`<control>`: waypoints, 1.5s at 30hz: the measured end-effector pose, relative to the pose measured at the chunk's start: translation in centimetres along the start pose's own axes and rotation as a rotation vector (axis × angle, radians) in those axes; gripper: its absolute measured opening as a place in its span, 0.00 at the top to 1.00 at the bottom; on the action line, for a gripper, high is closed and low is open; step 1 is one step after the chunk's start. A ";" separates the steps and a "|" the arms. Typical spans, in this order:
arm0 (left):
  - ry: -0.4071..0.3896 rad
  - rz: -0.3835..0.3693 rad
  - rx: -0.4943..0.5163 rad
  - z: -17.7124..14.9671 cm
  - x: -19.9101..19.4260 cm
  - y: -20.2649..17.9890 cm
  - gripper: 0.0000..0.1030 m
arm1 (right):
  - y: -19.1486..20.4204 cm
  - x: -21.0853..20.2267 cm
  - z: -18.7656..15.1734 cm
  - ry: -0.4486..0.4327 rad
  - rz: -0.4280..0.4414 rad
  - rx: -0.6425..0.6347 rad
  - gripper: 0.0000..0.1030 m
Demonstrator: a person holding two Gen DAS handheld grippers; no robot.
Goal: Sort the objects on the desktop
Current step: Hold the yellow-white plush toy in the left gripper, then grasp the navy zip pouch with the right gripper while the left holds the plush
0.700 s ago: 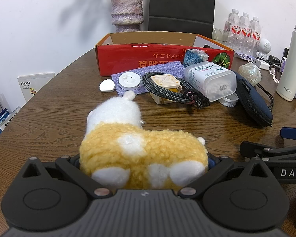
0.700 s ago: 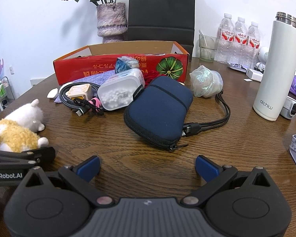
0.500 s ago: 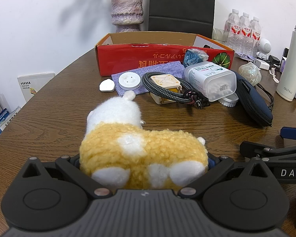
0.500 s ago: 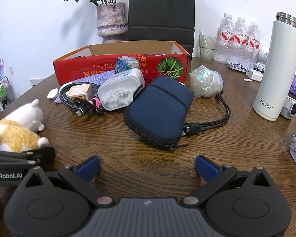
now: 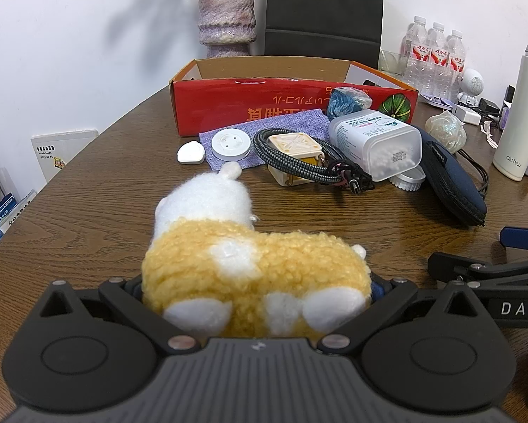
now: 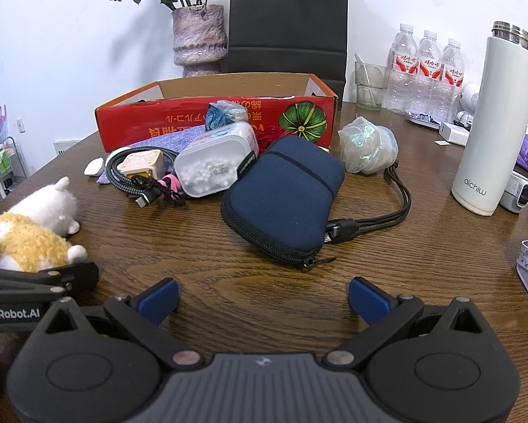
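Lying on the wooden table (image 6: pixel 422 246), the plush toy (image 5: pixel 253 275) sits between the fingers of the left gripper (image 5: pixel 256 287), which seem pressed against its yellow body, though the pads are mostly hidden by the fur. The right gripper (image 6: pixel 264 294) is wide open above bare wood and holds nothing. Farther back, a navy pouch (image 6: pixel 285 201), a clear plastic container (image 6: pixel 216 164) and a braided cable (image 5: pixel 292 164) lie just in front of the red cardboard box (image 5: pixel 228 105).
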State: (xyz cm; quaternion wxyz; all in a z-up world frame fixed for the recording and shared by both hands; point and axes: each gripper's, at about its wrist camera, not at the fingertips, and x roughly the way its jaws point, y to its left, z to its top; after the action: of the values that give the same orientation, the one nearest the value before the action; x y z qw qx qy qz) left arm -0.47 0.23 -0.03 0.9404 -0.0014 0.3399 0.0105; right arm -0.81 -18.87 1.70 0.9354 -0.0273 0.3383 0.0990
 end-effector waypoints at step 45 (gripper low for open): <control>-0.277 -0.136 -0.046 6.1 -1.8 5.5 0.01 | -7.8 4.3 6.7 -0.029 0.019 0.106 0.41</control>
State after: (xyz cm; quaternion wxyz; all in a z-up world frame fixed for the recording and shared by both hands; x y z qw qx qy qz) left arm 1.95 5.77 5.79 0.9765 -0.0444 0.2057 -0.0453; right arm 8.19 -25.01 3.99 0.9393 0.0269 0.3298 0.0904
